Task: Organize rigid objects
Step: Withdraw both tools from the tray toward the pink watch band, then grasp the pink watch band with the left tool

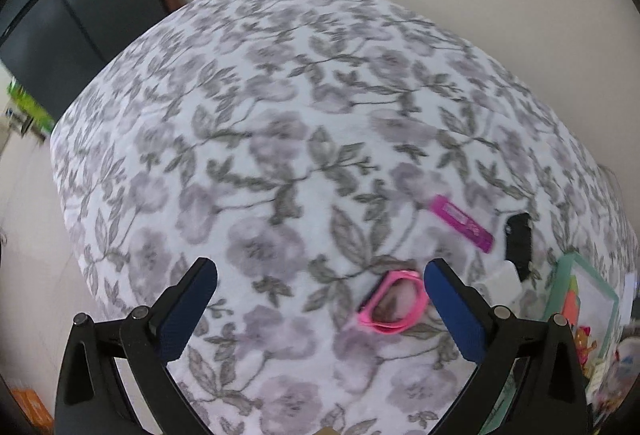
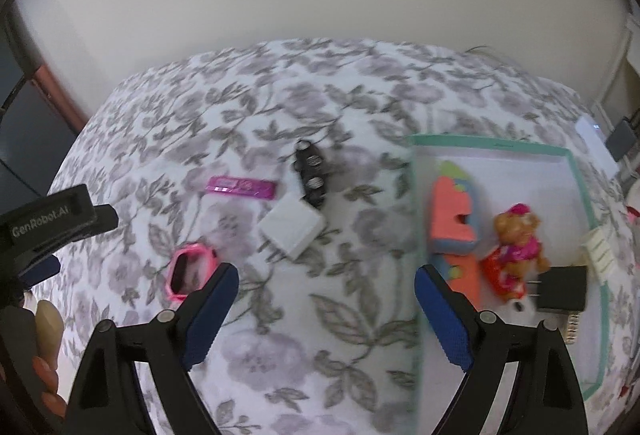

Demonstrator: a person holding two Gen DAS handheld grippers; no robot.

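On the floral bedspread lie a pink watch case (image 1: 394, 301) (image 2: 188, 271), a magenta bar (image 1: 462, 222) (image 2: 242, 187), a black clip-like piece (image 1: 519, 239) (image 2: 311, 173) and a white charger block (image 2: 291, 226) (image 1: 500, 281). A mint-rimmed white tray (image 2: 576, 175) (image 1: 560, 275) at the right holds an orange-and-blue foam toy (image 2: 454, 219), a bear figure (image 2: 516, 239), a black plug adapter (image 2: 562, 289) and a cream clip (image 2: 600, 255). My left gripper (image 1: 320, 275) is open and empty, just left of the watch case. My right gripper (image 2: 326, 283) is open and empty, above the bedspread between the watch case and the tray.
A white wall runs behind the bed. A dark cabinet (image 1: 60, 35) stands at the far left. The left gripper's body (image 2: 44, 223) shows at the left edge of the right wrist view. An orange box (image 1: 28, 411) sits on the floor at lower left.
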